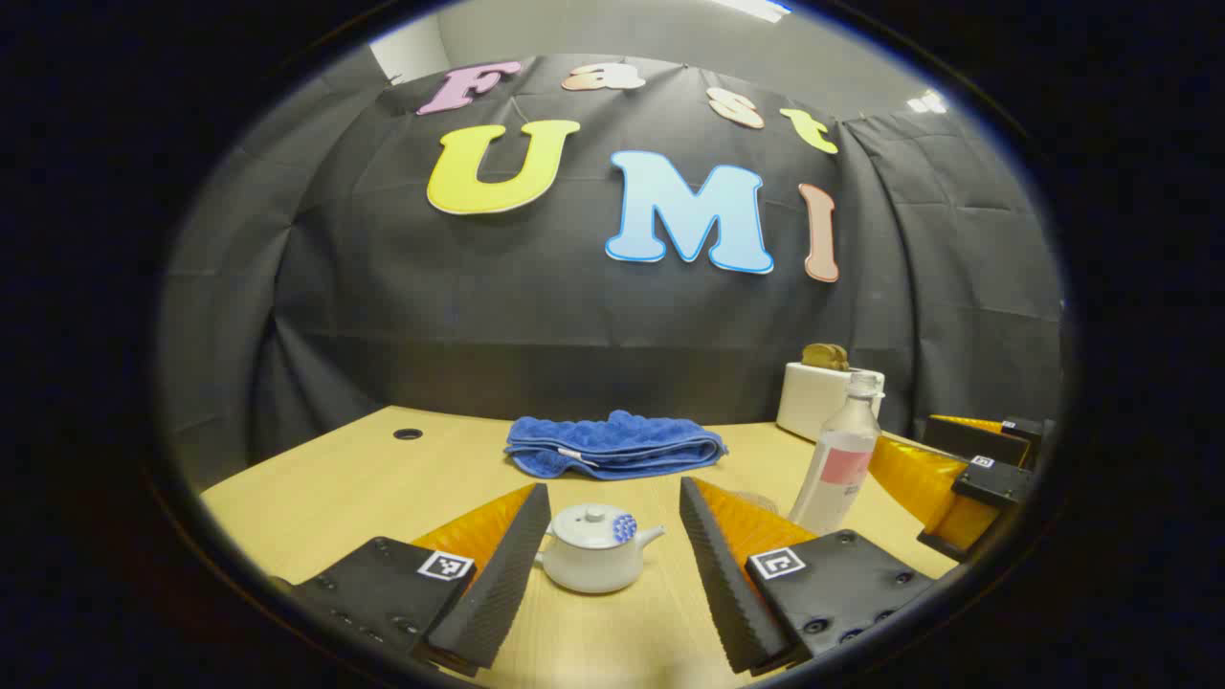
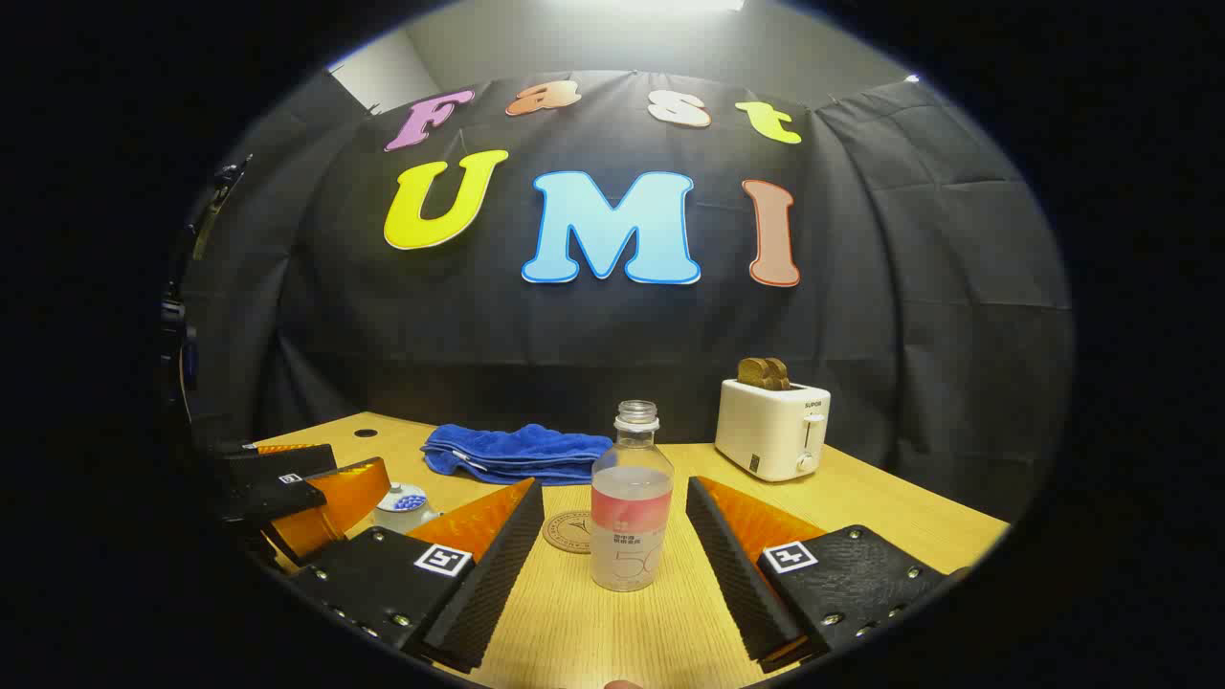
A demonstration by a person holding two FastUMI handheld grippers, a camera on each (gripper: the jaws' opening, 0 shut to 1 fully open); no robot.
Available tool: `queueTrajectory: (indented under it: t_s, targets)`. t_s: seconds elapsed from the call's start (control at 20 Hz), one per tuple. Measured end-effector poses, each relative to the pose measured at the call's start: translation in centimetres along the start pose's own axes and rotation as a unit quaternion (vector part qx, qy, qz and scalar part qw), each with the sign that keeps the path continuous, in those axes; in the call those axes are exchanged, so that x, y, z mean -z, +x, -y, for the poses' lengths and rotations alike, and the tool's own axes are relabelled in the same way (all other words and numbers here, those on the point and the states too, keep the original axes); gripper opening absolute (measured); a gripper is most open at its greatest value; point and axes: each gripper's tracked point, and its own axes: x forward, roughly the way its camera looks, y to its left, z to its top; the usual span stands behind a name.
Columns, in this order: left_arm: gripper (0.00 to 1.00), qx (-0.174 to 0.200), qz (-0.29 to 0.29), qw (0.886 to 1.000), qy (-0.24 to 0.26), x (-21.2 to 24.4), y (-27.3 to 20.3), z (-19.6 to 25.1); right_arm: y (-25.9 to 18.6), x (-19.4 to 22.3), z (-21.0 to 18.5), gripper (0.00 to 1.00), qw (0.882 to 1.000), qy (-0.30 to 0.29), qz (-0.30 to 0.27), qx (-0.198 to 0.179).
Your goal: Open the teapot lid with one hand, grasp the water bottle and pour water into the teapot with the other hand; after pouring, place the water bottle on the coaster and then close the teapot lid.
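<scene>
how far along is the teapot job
Nothing looks done: the lid sits on the teapot, the water bottle stands beside the coaster. Left gripper brackets the teapot, right gripper the bottle, both open. Lifting, pouring, placing, closing remain.

You can read "SUPOR" on the front of the white toaster (image 2: pixel 773 428) at the far right; the water bottle (image 2: pixel 631 507) carries a large faint "50".

Black cloth wall (image 2: pixel 861 316) behind a wooden table (image 2: pixel 900 517), lit overhead.
</scene>
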Motion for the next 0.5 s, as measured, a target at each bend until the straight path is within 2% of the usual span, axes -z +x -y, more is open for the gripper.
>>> queueTrajectory:
  t_s: [0.5]
  targets:
    - [0.88, -0.003, -0.002, 1.0, -0.004, 0.2, 1.5, -0.6, 0.2, 0.7, -0.4, 0.95, 1.0, -0.006, -0.007, -0.003]
